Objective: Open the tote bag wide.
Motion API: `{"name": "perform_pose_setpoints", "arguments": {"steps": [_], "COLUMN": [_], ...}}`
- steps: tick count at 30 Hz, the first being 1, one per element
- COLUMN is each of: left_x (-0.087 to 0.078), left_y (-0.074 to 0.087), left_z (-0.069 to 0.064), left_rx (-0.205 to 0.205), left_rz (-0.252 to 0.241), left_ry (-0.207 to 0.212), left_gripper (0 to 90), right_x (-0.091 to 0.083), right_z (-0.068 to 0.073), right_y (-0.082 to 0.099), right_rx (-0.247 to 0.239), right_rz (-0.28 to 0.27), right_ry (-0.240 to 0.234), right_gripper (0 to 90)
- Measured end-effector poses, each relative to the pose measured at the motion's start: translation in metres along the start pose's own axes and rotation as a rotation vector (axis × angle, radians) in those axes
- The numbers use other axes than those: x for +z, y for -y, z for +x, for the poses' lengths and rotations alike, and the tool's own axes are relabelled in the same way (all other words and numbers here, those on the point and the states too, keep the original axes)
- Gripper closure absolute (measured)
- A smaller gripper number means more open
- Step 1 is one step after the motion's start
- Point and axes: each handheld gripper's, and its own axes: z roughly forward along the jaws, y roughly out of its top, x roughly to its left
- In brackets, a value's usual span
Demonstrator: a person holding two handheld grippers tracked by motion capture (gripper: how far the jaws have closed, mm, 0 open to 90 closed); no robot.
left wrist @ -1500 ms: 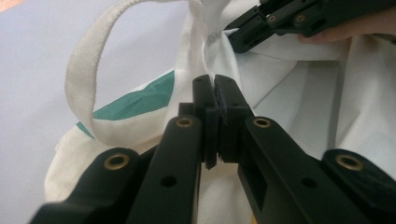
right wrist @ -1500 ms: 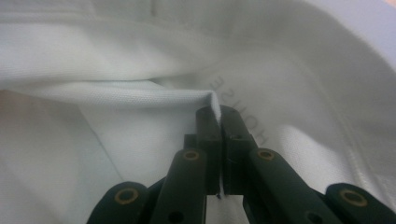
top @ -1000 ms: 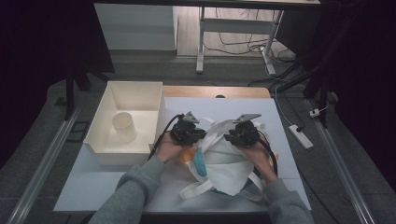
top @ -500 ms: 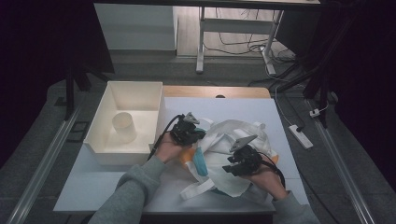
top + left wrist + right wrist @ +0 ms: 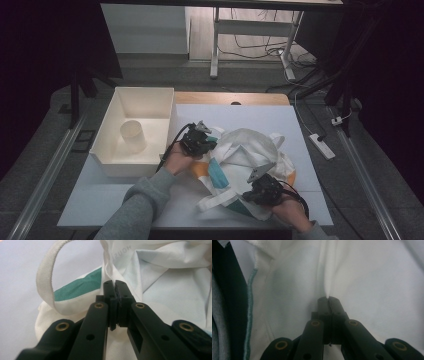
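Now, high view: the left gripper (image 5: 204, 140) pinches the far-left edge of the white tote bag (image 5: 250, 150); the right gripper (image 5: 262, 187) pinches its near-right part; the bag lies spread between them on the table (image 5: 240, 112).
Bag axis: it runs slanted from one gripper to the other, so each hand is nearest to its own end.
Beside: a white bin (image 5: 145, 97) with a cup (image 5: 132, 136) stands past the left gripper, apart from the bag.
Left gripper view: jaws closed on a fold of cloth rising just ahead of the tips; a handle loop (image 5: 46, 277) arcs to the left of them.
Writing: grey letters "HOUS" (image 5: 121, 251) above the tips, the rest hidden.
Right gripper view: jaws have just been closing and now meet on a ridge of white cloth (image 5: 362, 277); no writing readable.
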Motion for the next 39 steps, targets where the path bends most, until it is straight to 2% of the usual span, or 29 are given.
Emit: {"name": "perform_pose_setpoints", "arguments": {"steps": [4, 7, 10, 13, 16, 19, 21, 23, 25, 27, 28, 30, 33, 35, 39], "left_x": [0.0, 0.0, 0.0, -0.001, -0.001, -0.001, -0.001, -0.001, -0.001, -0.001, -0.001, -0.001, -0.001, -0.001, -0.001], "left_y": [0.002, 0.002, 0.002, 0.002, 0.002, 0.002, 0.002, 0.002, 0.002, 0.002, 0.002, 0.002, 0.002, 0.002, 0.002], "left_z": [0.0, -0.001, -0.001, 0.0, 0.0, 0.0, -0.001, -0.001, -0.002, -0.003, -0.003, -0.002, -0.002, -0.003, -0.006], "left_rx": [0.001, -0.002, 0.0, -0.003, -0.004, -0.004, -0.005, -0.003, -0.006, -0.007, -0.007, -0.004, -0.008, -0.002, 0.009], "left_rz": [0.008, 0.011, 0.008, 0.006, 0.004, 0.004, 0.003, 0.003, 0.002, 0.0, -0.001, 0.002, -0.001, 0.005, 0.014], "left_ry": [0.002, 0.001, 0.0, 0.007, 0.008, 0.008, 0.007, 0.005, 0.004, 0.005, 0.005, 0.009, 0.022, 0.026, 0.026], "left_gripper": [87.9, 87.9, 87.8, 87.7, 87.7, 87.6, 87.6, 87.6, 87.6, 87.5, 87.6, 87.5, 87.3, 87.3, 87.2], "right_x": [0.002, 0.002, -0.001, -0.011, -0.03, -0.046, -0.05, -0.046, -0.038, -0.028, -0.023, -0.016, -0.01, -0.006, 0.011], "right_z": [-0.003, -0.002, -0.003, -0.002, 0.004, 0.013, 0.022, 0.03, 0.036, 0.037, 0.037, 0.037, 0.042, 0.047, 0.053], "right_y": [0.002, 0.001, 0.001, -0.002, -0.01, -0.021, -0.031, -0.04, -0.049, -0.055, -0.057, -0.06, -0.062, -0.064, -0.069], "right_rx": [0.01, -0.007, -0.012, -0.019, -0.026, -0.025, -0.034, -0.05, -0.059, -0.06, -0.055, -0.053, -0.084, -0.1, -0.126], "right_rz": [-0.004, -0.004, -0.037, -0.107, -0.222, -0.33, -0.363, -0.369, -0.35, -0.319, -0.304, -0.297, -0.307, -0.307, -0.266], "right_ry": [-0.013, -0.005, 0.006, 0.063, 0.115, 0.091, 0.056, 0.036, 0.013, 0.041, 0.051, 0.04, 0.029, 0.023, -0.009], "right_gripper": [89.2, 88.9, 83.9, 70.1, 63.8, 61.7, 60.3, 59.5, 59.0, 59.2, 61.3, 71.5, 87.8, 88.8, 89.1]}}
